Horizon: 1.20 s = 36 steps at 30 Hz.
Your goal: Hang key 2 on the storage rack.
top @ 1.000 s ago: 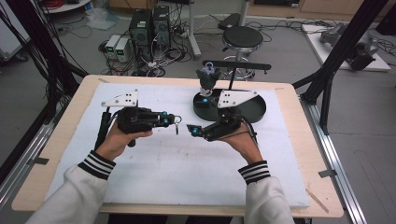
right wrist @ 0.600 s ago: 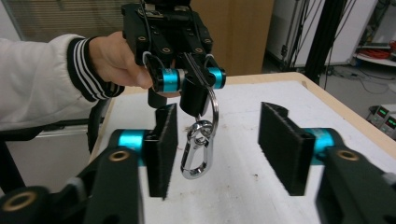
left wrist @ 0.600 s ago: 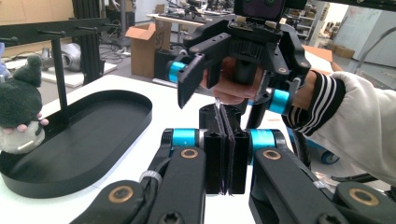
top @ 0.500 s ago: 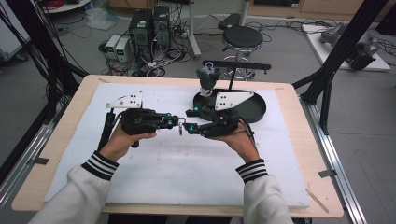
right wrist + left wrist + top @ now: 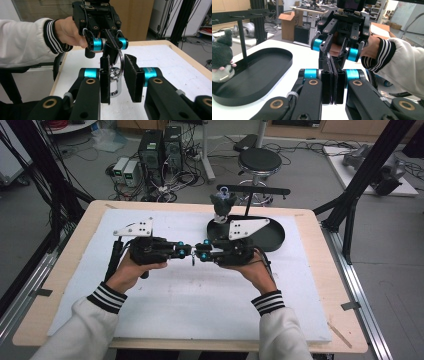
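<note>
Now, from the left: the left tongs are clamped fully together, and in the right gripper view a thin wire ring runs up into their tips with a silver snap clip dangling below it. So the left tongs carry the clip above the white pad on the bench, roughly at its middle and a little left of the tray.

Both hands have kept their place over the last second, the two tools tip to tip. What has changed is the right tongs: they stood wide a second ago and have just been closing, with the clip hanging between the jaws. In the right gripper view they are narrow but not yet shut. The clip sits close against the jaw at the left of that view, and a clear gap remains to the other pad, so I judge nothing is gripped on this side yet.

That reads as a handover nearly made: the right side needs only to finish its squeeze before the left lets go.

Further right, the black oval tray lies empty except for a dark plush toy at its near-left rim, well apart from the clip.
</note>
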Each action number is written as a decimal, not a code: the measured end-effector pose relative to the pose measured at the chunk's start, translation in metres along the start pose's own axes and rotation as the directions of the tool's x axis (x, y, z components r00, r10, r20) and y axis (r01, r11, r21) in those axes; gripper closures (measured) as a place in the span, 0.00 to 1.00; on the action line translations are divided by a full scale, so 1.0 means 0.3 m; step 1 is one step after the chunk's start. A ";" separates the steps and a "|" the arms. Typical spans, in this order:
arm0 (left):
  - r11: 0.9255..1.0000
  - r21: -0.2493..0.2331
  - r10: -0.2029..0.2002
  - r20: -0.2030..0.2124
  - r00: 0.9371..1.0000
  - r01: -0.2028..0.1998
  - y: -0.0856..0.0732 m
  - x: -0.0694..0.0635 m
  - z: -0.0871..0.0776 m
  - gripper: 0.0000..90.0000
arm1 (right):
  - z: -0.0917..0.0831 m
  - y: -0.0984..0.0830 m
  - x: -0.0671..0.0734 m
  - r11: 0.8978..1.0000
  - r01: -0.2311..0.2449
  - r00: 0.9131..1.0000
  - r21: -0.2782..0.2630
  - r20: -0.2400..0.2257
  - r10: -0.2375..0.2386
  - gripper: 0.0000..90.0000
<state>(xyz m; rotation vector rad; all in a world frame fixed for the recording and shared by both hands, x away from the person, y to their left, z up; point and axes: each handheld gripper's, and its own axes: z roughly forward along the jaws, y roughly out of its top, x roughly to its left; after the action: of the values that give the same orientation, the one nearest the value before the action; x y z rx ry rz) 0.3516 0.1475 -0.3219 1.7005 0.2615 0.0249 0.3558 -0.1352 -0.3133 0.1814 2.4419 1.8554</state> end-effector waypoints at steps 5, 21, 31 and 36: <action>1.000 -0.002 0.004 0.000 1.000 -0.004 0.001 -0.003 0.002 0.98 | 0.001 0.000 0.000 1.000 -0.001 1.000 0.000 0.000 0.001 0.90; 0.999 0.009 0.034 0.003 0.999 -0.034 -0.002 -0.004 0.003 0.95 | 0.000 -0.003 -0.009 0.998 -0.065 0.997 0.005 -0.036 0.065 0.98; 1.000 0.003 0.022 -0.003 1.000 -0.022 -0.004 0.002 0.002 0.85 | 0.001 -0.001 -0.006 0.998 -0.062 0.998 0.027 -0.013 0.062 0.99; 0.998 0.035 0.052 -0.087 0.995 -0.049 -0.010 -0.005 0.000 0.28 | -0.007 -0.002 -0.012 0.998 -0.065 0.998 0.018 0.007 0.064 0.99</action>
<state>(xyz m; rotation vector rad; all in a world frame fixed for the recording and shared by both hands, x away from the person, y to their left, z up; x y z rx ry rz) 0.3497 0.1476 -0.3245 1.7406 0.2854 0.1339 0.3592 -0.1379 -0.3135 0.2702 2.4781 1.8546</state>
